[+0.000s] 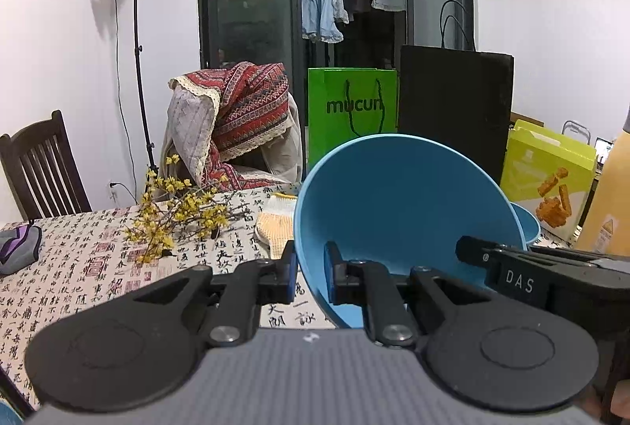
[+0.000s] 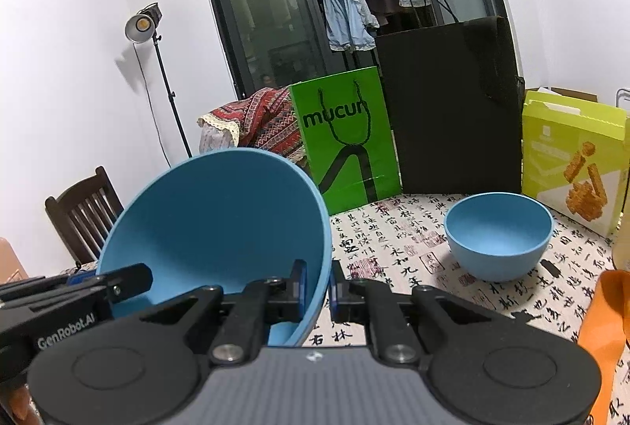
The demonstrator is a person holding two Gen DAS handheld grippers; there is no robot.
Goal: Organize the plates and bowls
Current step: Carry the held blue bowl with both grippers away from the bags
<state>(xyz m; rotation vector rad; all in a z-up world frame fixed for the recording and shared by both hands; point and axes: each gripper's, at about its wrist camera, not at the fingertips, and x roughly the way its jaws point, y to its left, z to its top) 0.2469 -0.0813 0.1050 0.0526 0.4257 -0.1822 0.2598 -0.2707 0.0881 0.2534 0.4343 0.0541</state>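
Note:
A large blue bowl (image 1: 393, 196) hangs tilted above the table, its open side facing me, held by both grippers at opposite sides of its rim. My left gripper (image 1: 312, 269) is shut on the bowl's left rim. In the right wrist view the same large bowl (image 2: 220, 212) fills the left half, and my right gripper (image 2: 318, 287) is shut on its right rim. A smaller blue bowl (image 2: 498, 236) stands upright on the table to the right; in the left wrist view this small bowl (image 1: 527, 224) peeks out behind the large one.
The table (image 2: 393, 228) has a calligraphy-print cloth. A green paper bag (image 2: 346, 141), a black bag (image 2: 453, 110) and a yellow-green box (image 2: 571, 157) stand along its far edge. Yellow flower twigs (image 1: 177, 216) and a glove (image 1: 275, 224) lie at the left. A wooden chair (image 1: 39, 165) stands beyond.

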